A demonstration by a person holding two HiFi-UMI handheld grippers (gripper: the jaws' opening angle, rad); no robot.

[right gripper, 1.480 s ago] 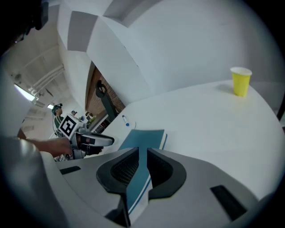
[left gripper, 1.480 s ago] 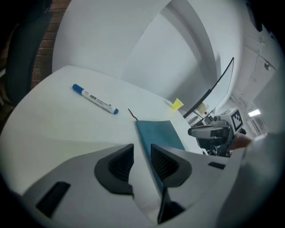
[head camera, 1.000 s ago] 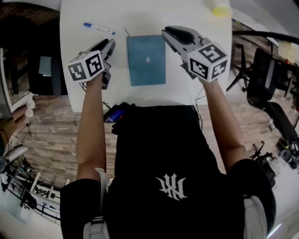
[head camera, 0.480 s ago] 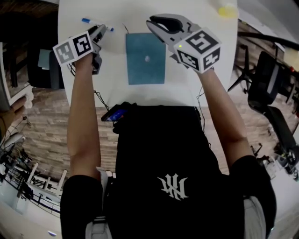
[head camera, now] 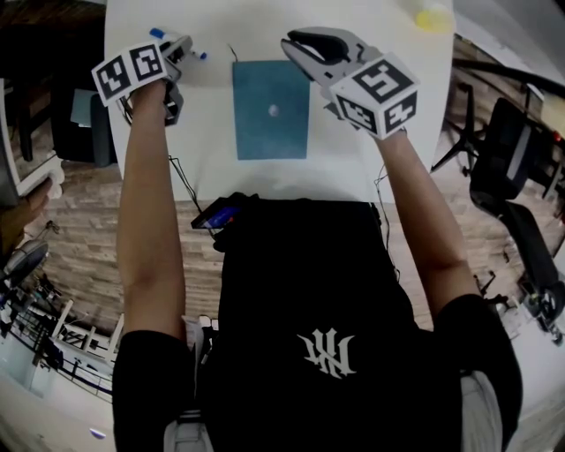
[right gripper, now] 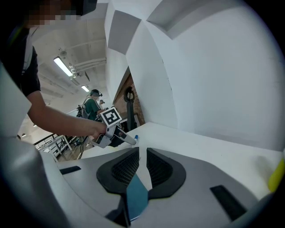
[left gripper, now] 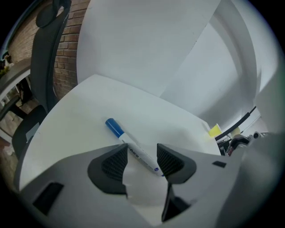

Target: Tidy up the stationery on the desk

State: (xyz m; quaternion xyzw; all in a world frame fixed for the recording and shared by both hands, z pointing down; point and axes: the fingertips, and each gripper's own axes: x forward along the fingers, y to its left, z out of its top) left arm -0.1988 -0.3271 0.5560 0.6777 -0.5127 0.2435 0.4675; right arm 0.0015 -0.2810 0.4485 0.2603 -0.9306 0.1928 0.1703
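We've got the left gripper (left gripper: pixel 141 156) jaws apart around the blue-capped marker (left gripper: pixel 133 148); right gripper (right gripper: pixel 143 164) jaws basically together, empty.

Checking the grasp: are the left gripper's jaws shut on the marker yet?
Open: left gripper jaws stand apart, the marker lying on the desk between them.

Wide open white desk (head camera: pixel 371 168) on the right, bare all the way from the blue notebook (head camera: pixel 269 124) in the middle to the yellow item (head camera: pixel 433 18) in the far right corner. Far left, the marker (left gripper: pixel 133 149) lies flat between the left gripper's (left gripper: pixel 141 153) spread jaws, clear desk either side. The right gripper (head camera: pixel 300 44) hangs over the notebook's far right corner, and a white wall (left gripper: pixel 147 49) closes off the far edge.
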